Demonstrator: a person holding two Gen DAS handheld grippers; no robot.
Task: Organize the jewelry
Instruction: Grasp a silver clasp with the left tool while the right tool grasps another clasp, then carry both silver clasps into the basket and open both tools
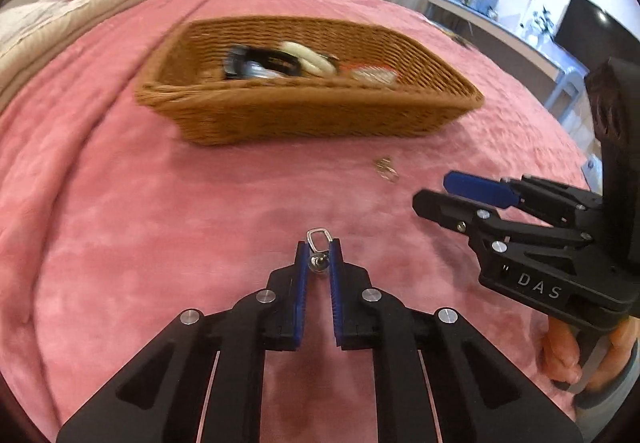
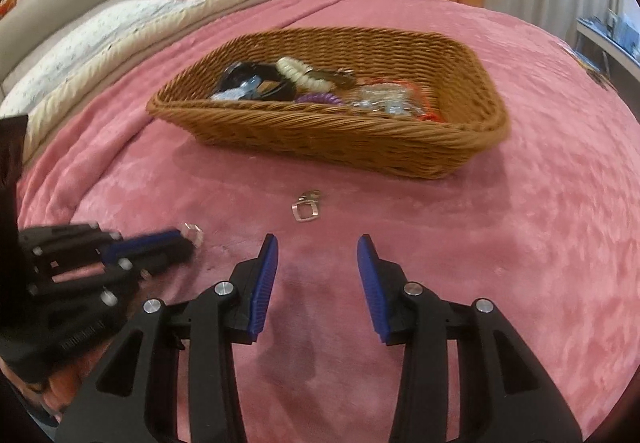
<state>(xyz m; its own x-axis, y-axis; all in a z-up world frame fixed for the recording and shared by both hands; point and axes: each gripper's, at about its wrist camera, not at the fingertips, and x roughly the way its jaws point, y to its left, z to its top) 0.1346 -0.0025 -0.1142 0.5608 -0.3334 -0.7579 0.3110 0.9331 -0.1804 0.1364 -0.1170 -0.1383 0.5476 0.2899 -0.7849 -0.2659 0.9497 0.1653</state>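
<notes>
2 states: left hand-held gripper pinches silver clasp; right hand-held gripper gapes.

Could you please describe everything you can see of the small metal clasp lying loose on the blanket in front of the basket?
The clasp is a small, thin piece of shiny, silvery-gold metal: a squarish open loop joined to a smaller hook-like part that points toward the basket. It lies flat on the pink blanket, touching nothing else, between the basket's near wall and the right gripper, whose fingers are open and clear of it. Finer detail is too small to tell.
</notes>
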